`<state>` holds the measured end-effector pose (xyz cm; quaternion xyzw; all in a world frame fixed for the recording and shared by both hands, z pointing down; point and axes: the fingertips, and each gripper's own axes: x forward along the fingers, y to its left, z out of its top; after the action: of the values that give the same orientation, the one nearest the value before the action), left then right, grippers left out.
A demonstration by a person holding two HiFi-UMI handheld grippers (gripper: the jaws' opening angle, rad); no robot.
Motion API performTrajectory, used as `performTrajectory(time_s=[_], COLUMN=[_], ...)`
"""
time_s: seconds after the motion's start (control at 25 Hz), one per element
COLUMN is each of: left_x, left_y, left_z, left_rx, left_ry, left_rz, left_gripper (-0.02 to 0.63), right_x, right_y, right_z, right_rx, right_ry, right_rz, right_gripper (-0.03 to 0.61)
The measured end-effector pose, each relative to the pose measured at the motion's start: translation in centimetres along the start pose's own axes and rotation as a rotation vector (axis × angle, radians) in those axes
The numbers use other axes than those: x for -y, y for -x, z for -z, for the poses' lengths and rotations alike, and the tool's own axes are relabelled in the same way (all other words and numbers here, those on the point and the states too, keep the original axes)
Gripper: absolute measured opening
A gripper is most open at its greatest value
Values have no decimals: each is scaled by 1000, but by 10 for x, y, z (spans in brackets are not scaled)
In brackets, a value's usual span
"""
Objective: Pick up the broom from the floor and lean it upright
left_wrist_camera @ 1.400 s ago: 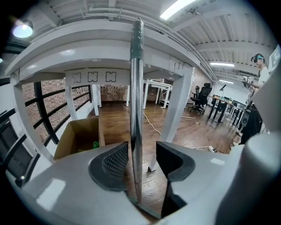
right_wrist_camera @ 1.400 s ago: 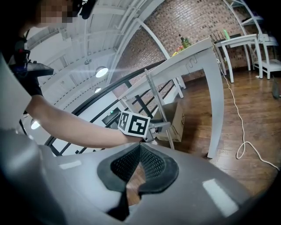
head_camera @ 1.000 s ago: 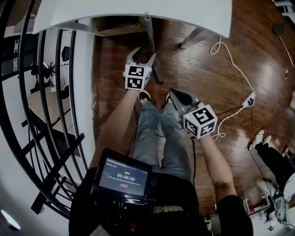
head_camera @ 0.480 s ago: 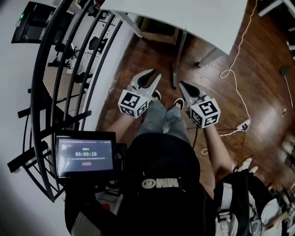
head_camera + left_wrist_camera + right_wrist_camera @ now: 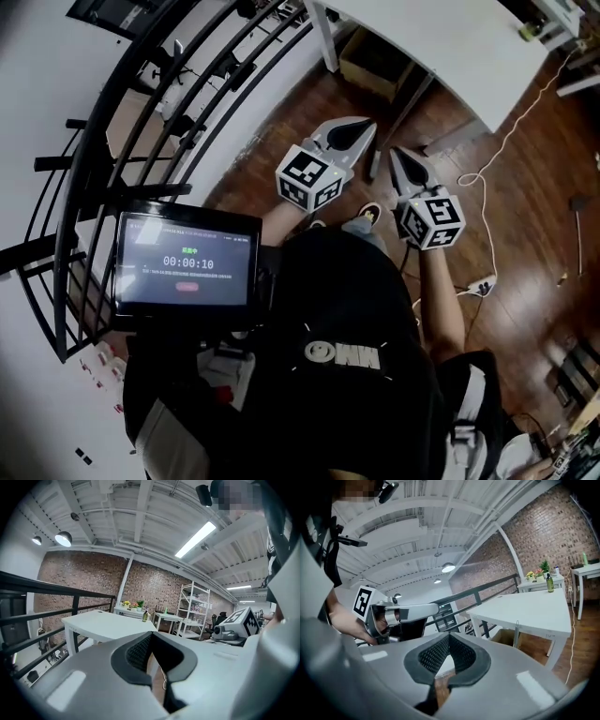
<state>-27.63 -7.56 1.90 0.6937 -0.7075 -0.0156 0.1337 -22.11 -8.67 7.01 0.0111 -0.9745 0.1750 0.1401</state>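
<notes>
Broom out of view; nothing held.
Left hand-held gripper (image 5: pixel 359 129) and right hand-held gripper (image 5: pixel 398 161) side by side above the wooden floor (image 5: pixel 525 178), jaws of each closed together, empty. Broom's direction, long axis and nearer hand: cannot tell.

Left tool (image 5: pixel 361 129), right tool (image 5: pixel 397 159), white table (image 5: pixel 450 47)

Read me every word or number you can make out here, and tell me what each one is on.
"00:00:10": timer on the screen at the person's chest.
Smaller lines on that screen: too small to read.
White logo on the black shirt: lettering too unclear to read.
Left marker cube, right marker cube: square black-and-white patterns, no words.
</notes>
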Motion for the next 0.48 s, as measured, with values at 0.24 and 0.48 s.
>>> performTrajectory(time_s=[0.24,0.48], left_x=[13,12], left_y=[41,106], left_z=[-17,-17], left_rx=[53,74], left_ry=[-40,-81], left_rz=[52,103], left_gripper=[17,17], right_x=[-39,-103], right_y=[-1,-9], right_z=[5,6], right_rx=[1,33], right_ry=[44,83], right_rz=[40,86], right_gripper=[4,5])
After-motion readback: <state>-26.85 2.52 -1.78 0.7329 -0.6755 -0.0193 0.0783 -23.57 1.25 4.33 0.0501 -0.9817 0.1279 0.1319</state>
